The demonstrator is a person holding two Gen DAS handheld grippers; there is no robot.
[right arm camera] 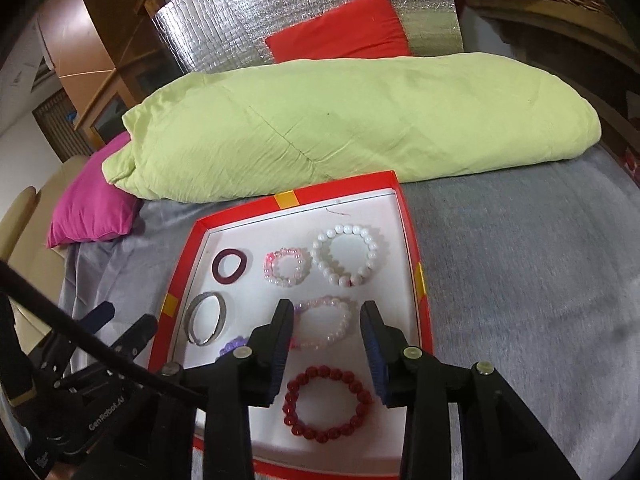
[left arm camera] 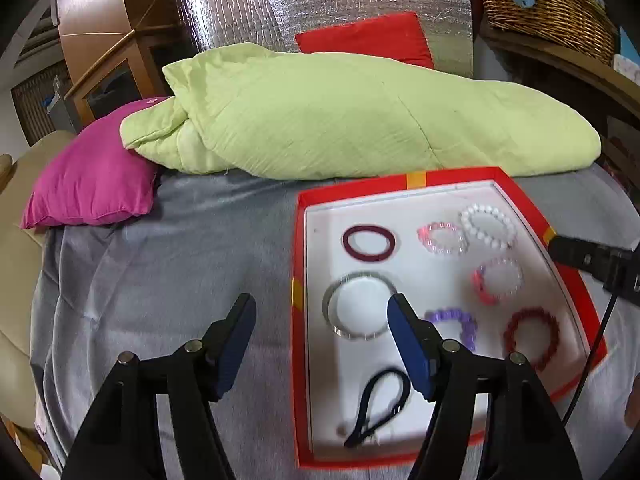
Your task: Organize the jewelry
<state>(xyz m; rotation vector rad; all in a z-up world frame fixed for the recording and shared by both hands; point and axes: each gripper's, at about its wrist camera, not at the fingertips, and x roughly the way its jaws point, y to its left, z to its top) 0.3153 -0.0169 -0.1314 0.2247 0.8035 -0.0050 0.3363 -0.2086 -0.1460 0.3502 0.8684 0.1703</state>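
Left claw: black plastic arms w/ round silver screws at the joints, dark-blue ribbed pads inside the fingers. Right claw: same build. Black cable crosses the left unit; white lettering on its body, prob. "GenRobot.AI".

A bedroom: bed, quilt, pillow.

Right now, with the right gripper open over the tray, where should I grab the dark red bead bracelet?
Probably from straight above: the dark red bead bracelet lies flat in the red tray, clear of its neighbours. With the right gripper, drop one finger inside the ring and one outside, pinching its near bead strand.
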